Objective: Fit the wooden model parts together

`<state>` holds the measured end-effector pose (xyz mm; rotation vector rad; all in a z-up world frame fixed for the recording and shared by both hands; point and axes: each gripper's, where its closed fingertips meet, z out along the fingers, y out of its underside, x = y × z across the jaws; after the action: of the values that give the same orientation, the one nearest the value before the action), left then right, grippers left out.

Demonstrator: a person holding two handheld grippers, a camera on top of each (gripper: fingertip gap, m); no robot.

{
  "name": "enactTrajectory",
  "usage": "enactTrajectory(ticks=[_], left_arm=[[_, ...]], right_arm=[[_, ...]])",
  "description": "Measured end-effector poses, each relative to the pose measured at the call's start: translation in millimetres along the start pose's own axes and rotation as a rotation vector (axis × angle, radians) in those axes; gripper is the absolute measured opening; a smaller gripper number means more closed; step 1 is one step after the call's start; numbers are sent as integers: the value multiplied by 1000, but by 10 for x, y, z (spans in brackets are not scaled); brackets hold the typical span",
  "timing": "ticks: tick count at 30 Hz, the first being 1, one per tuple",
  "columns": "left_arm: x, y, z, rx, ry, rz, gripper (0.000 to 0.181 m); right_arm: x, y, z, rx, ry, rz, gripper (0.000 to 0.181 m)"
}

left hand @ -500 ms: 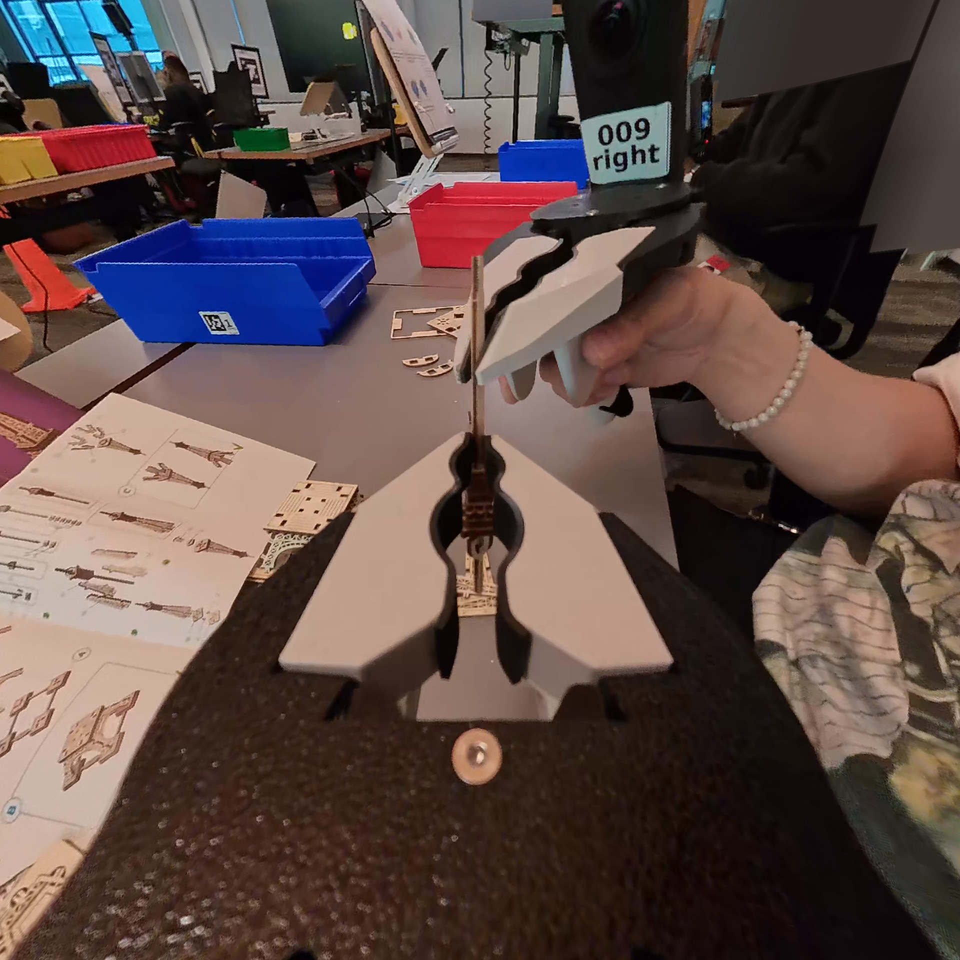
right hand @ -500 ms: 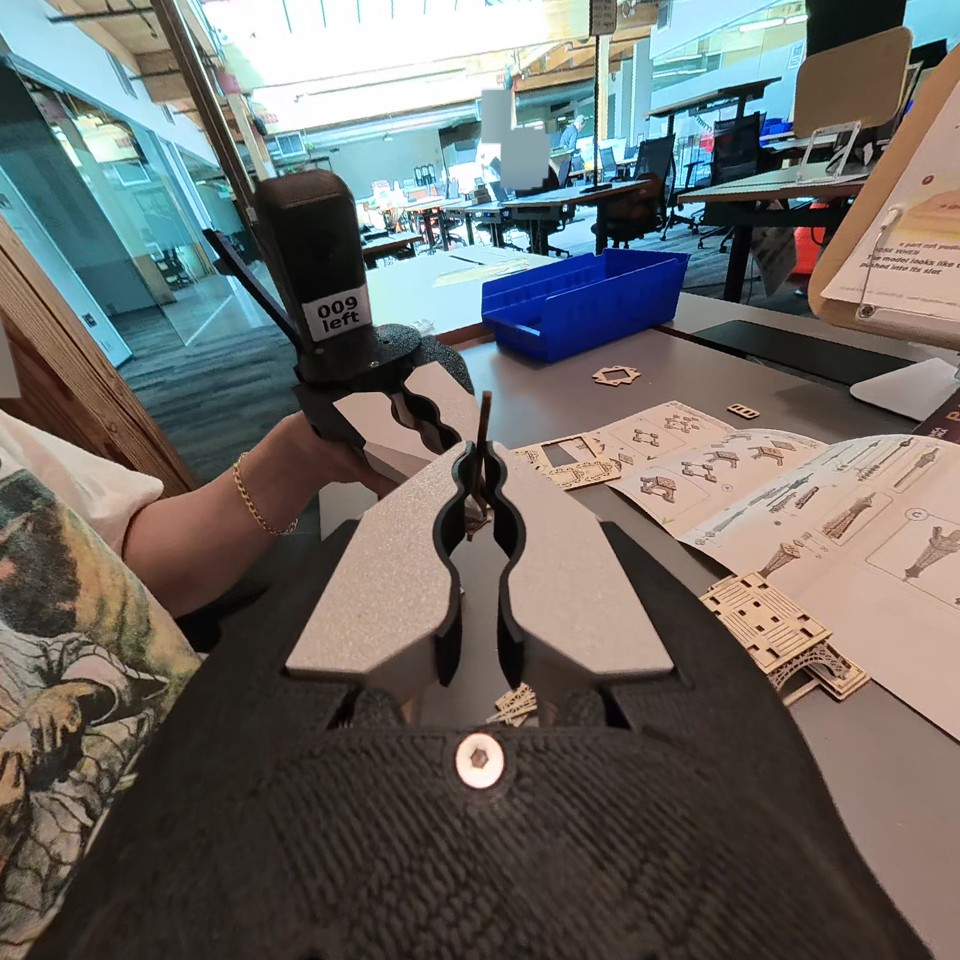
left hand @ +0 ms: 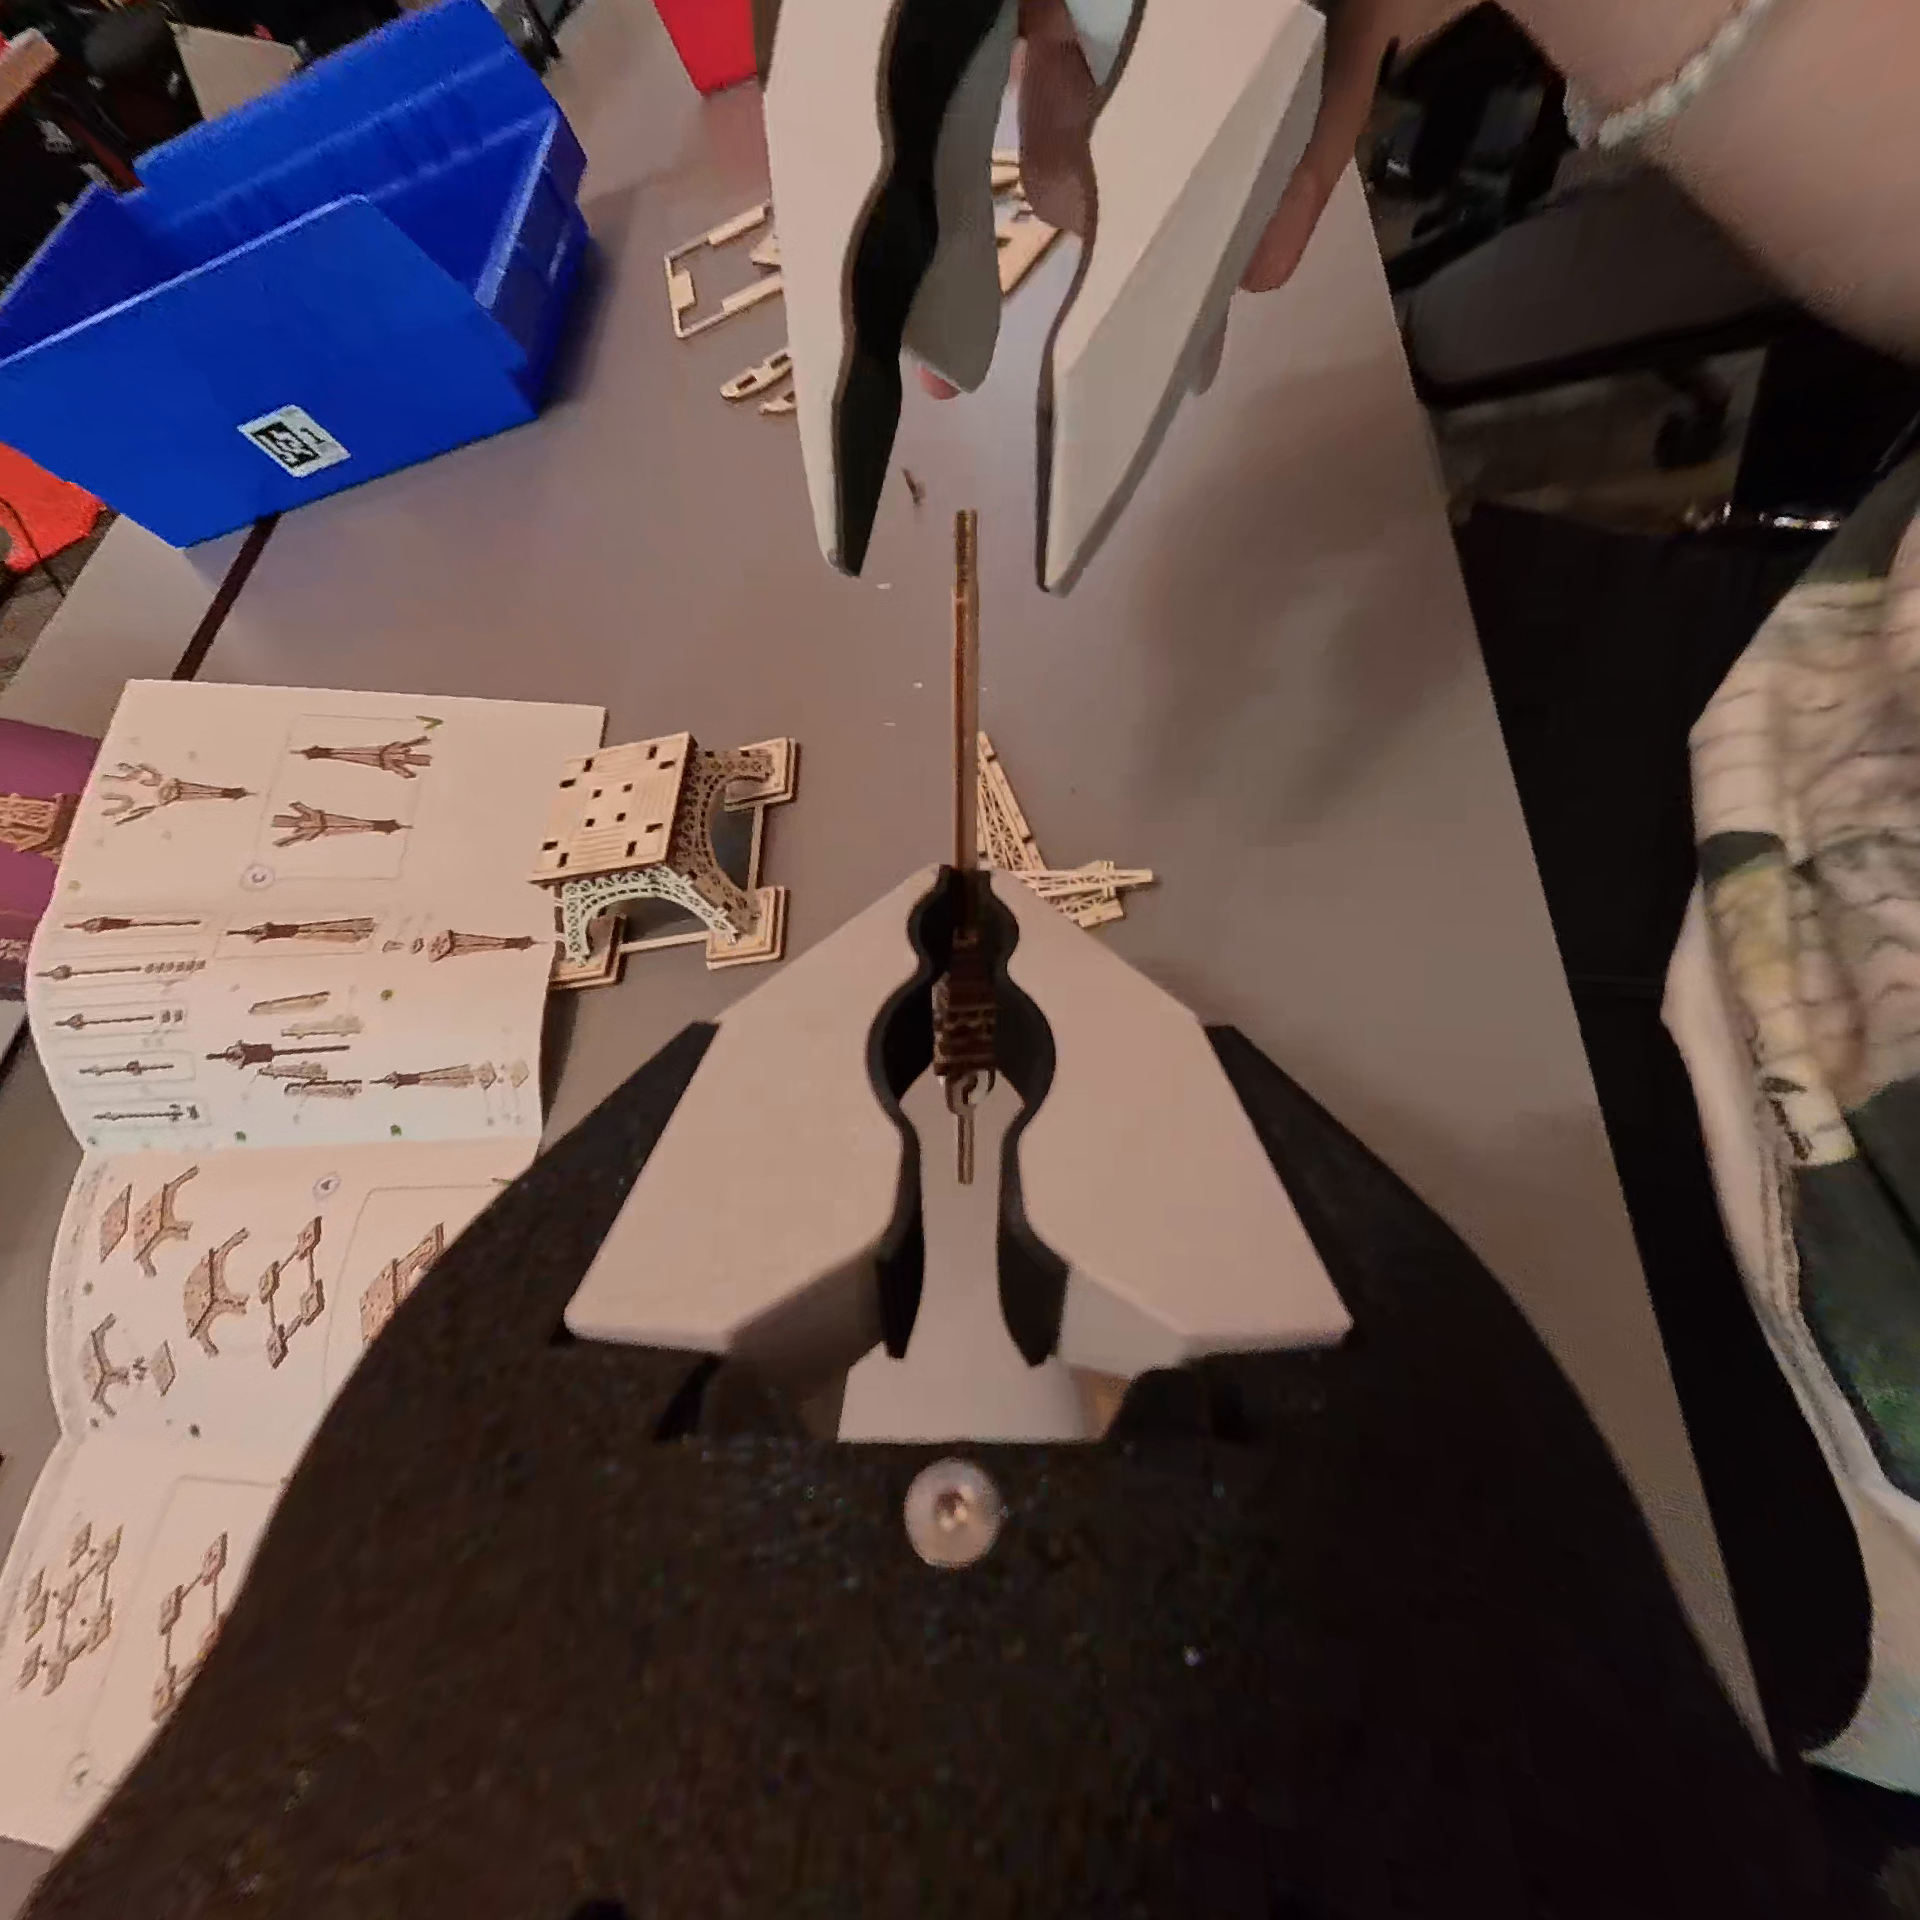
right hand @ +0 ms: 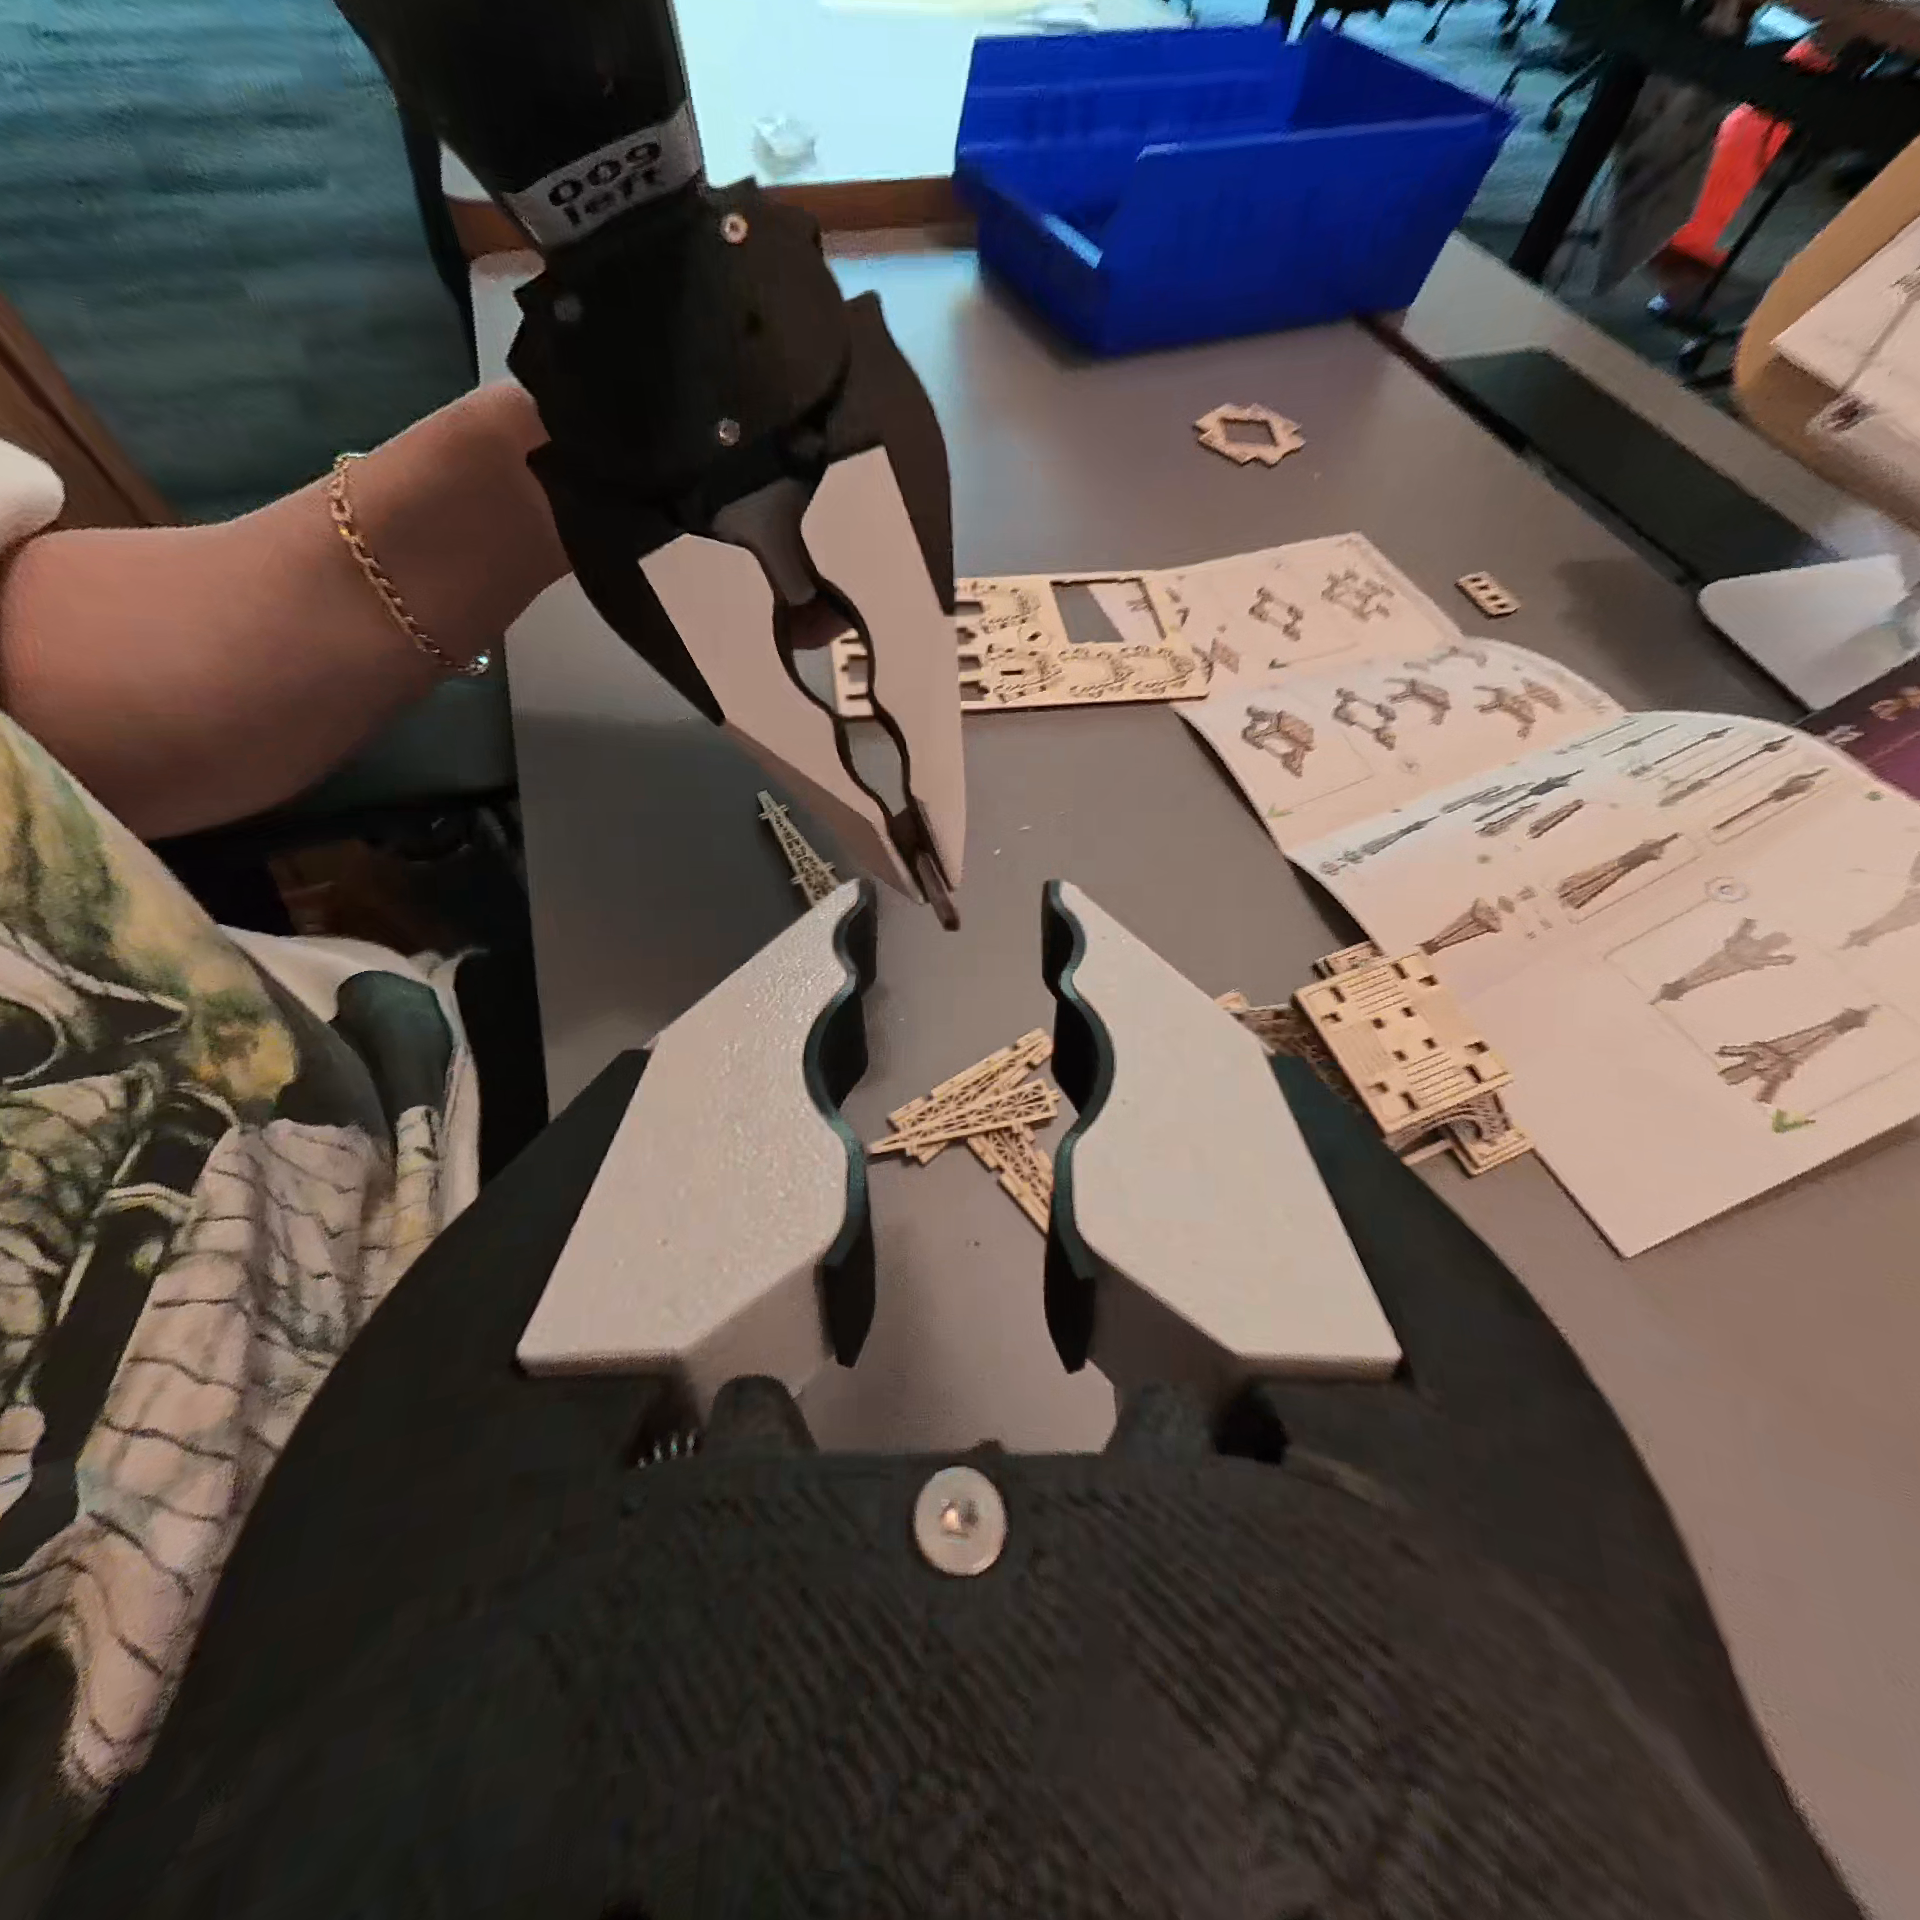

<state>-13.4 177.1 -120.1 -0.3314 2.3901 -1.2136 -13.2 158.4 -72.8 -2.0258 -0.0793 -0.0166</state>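
Observation:
My left gripper [left hand: 964,878] is shut on a thin wooden spire piece [left hand: 966,675] that sticks forward past its fingertips. My right gripper [left hand: 951,571] is open, and the spire's tip lies just between its two fingertips without touching them. In the right wrist view my right gripper [right hand: 956,894] is open and empty. There the left gripper [right hand: 930,883] points at it with the spire's dark end [right hand: 943,909] showing. The wooden tower base [left hand: 665,862] stands on the table, also in the right wrist view [right hand: 1392,1039]. Loose lattice parts [right hand: 977,1112] lie beneath the grippers.
An instruction sheet [left hand: 260,935] lies left of the base, also in the right wrist view [right hand: 1662,935]. A blue bin [left hand: 260,312] stands at the back. A punched wooden sheet [right hand: 1039,655] and small loose parts [right hand: 1252,431] lie farther off. The table edge [left hand: 1507,935] runs along the right. My hands' fingertips stand some 6 cm from each other.
My right gripper has opened and let go of the spire's upper end. Both grippers have tilted down towards the table. The left gripper still holds the spire.

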Motion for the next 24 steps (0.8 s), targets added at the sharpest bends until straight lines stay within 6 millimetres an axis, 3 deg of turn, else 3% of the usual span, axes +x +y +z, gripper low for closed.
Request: enactTrajectory(ticks=[3, 6, 16, 20, 24], left_arm=[[25, 26, 44, -23, 3, 40, 1], [50, 34, 64, -36, 8, 70, 0], [1, 36, 103, -7, -16, 46, 5], [-162, -101, 30, 94, -101, -40, 24], [-311, -278, -131, 248, -139, -185, 27]], right_arm=[[-71, 51, 63, -24, -51, 34, 24], [-90, 124, 102, -62, -63, 41, 1], [6, 188, 98, -67, -11, 33, 0], [151, 149, 47, -16, 82, 51, 0], [351, 137, -92, 21, 219, 80, 0]])
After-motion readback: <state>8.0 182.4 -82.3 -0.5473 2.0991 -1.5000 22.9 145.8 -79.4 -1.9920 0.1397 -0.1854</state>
